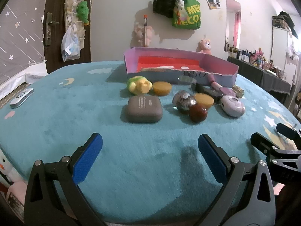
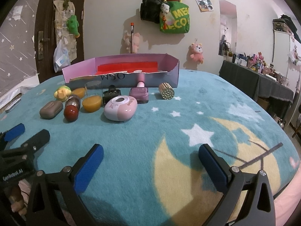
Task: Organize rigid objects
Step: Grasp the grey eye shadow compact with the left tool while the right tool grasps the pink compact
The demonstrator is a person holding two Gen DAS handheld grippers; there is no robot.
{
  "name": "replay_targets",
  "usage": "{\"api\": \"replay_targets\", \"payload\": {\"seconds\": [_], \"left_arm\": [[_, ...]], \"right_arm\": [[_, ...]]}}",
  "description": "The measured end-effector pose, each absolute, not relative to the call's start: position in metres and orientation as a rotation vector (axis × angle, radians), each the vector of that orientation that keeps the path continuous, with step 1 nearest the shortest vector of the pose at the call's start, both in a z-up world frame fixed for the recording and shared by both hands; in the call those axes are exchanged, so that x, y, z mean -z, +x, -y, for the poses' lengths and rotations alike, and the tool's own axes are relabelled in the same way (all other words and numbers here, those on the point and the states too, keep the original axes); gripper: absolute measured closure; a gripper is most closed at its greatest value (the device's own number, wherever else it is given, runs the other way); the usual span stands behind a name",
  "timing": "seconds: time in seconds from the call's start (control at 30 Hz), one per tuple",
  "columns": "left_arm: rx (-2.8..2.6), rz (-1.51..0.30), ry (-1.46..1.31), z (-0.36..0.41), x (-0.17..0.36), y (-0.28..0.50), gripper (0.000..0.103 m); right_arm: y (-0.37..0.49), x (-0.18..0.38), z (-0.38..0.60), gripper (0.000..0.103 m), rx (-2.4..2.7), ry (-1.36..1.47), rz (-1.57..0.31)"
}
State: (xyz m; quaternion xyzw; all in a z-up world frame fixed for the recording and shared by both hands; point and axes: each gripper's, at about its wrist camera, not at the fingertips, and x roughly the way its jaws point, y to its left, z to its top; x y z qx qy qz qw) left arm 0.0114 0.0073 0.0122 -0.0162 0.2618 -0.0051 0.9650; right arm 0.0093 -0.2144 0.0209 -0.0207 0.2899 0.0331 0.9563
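Note:
Several small objects lie on a teal blanket in front of a pink open box (image 1: 222,62) (image 2: 120,61) with a red floor. Among them are a grey case (image 1: 144,109) (image 2: 51,109), a dark red ball (image 1: 198,113) (image 2: 71,113), a yellow-green toy (image 1: 139,85) (image 2: 62,92), orange pucks (image 1: 161,88) (image 2: 91,103), a pink oval case (image 1: 232,105) (image 2: 120,108), a purple bottle (image 2: 140,93) and a gold studded cylinder (image 2: 166,91). My left gripper (image 1: 150,145) is open and empty, short of the grey case. My right gripper (image 2: 150,156) is open and empty, nearer than the pink case.
A silver remote (image 1: 21,98) lies at the blanket's left edge. A door with hanging bags (image 1: 71,45) stands at the back left. A cluttered dark table (image 2: 263,79) stands at the right. The blanket's right half shows a moon and stars print (image 2: 199,135).

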Motion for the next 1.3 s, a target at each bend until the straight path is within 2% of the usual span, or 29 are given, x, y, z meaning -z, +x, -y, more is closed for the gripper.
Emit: {"api": "replay_targets", "payload": {"seconds": [0.33, 0.7, 0.83, 0.9, 1.07, 1.17, 1.23, 1.27, 1.3], "left_arm": [[-0.001, -0.606, -0.029, -0.014, -0.034, 0.035, 0.0], [-0.025, -0.777, -0.016, -0.024, -0.035, 0.09, 0.001], [-0.027, -0.843, -0.018, -0.026, -0.031, 0.103, 0.005], [-0.029, -0.877, -0.033, -0.03, -0.027, 0.11, 0.012], [-0.023, -0.883, -0.036, -0.03, -0.026, 0.115, 0.013], [-0.013, -0.88, -0.035, -0.03, -0.027, 0.116, 0.018], [-0.006, -0.872, -0.035, -0.028, -0.029, 0.118, 0.032], [0.006, -0.865, -0.031, -0.027, -0.03, 0.118, 0.036], [0.016, -0.859, -0.023, -0.025, -0.03, 0.118, 0.045]], "right_arm": [[0.035, -0.045, 0.205, 0.0, -0.128, -0.041, -0.611], [0.095, -0.049, 0.191, 0.0, -0.199, -0.033, -0.777], [0.106, -0.047, 0.19, 0.0, -0.205, -0.029, -0.824], [0.111, -0.043, 0.186, 0.005, -0.203, -0.047, -0.847], [0.118, -0.033, 0.186, 0.016, -0.207, -0.039, -0.91], [0.117, -0.034, 0.183, 0.023, -0.209, -0.061, -0.905], [0.117, -0.034, 0.181, 0.032, -0.216, -0.075, -0.898], [0.117, -0.034, 0.179, 0.038, -0.225, -0.085, -0.895], [0.115, -0.034, 0.176, 0.044, -0.234, -0.097, -0.89]]}}
